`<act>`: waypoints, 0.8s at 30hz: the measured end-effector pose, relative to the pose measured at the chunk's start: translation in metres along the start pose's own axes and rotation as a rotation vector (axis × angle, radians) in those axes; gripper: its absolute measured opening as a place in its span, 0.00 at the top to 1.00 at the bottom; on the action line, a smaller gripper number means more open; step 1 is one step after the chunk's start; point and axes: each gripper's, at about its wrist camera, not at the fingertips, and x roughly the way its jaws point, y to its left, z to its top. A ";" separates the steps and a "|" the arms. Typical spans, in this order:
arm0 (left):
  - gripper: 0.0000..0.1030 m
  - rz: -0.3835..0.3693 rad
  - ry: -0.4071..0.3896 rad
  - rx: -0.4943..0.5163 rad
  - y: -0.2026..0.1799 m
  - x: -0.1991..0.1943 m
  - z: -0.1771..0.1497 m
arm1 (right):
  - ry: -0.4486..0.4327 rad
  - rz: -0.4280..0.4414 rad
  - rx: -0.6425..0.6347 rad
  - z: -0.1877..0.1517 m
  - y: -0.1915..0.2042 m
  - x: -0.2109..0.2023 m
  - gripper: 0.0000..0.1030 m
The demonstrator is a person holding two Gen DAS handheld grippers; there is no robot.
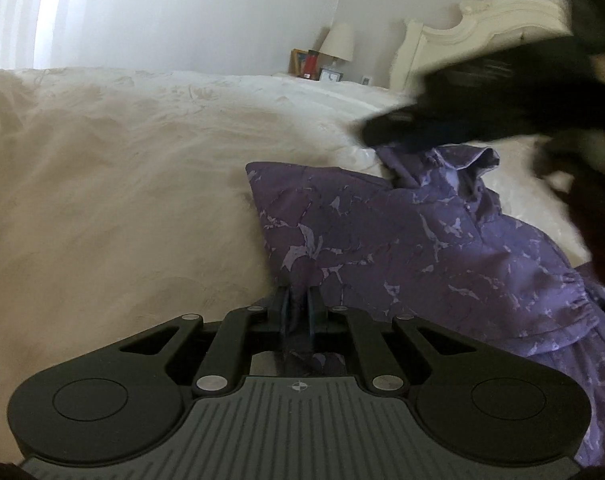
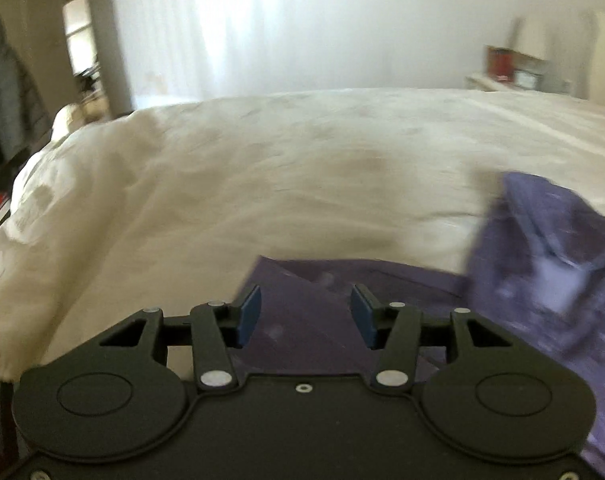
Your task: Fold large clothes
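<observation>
Left wrist: left gripper [image 1: 298, 312] pinching purple garment [image 1: 402, 256] (bed)

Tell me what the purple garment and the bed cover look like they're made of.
Purple garment: thin woven fabric, matte, printed with pale marks; it creases and gathers softly. Bed cover: cream cloth, probably cotton-like, faint sheen, fine wrinkles. Neither can be confirmed by sight.

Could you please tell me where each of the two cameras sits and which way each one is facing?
Left wrist: on the left tongs, angled down across the bed; they pinch the purple garment; the blurred right tongs cross above.
Right wrist: on the right tongs, open over the garment, facing the curtained wall.
Shared: bed, garment, nightstand lamp.
</observation>
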 end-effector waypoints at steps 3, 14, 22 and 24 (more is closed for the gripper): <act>0.91 0.006 0.001 -0.004 0.000 0.000 0.000 | 0.061 0.029 -0.042 0.003 0.012 0.035 0.62; 0.78 0.067 -0.005 -0.040 -0.003 -0.003 -0.008 | 0.092 -0.154 -0.011 -0.014 0.013 0.092 0.57; 0.22 0.013 -0.023 -0.084 0.007 -0.011 -0.005 | -0.110 -0.112 0.266 -0.056 -0.031 -0.027 0.25; 0.19 0.013 -0.043 -0.064 0.005 -0.019 -0.006 | -0.122 -0.128 0.342 -0.080 -0.049 -0.059 0.21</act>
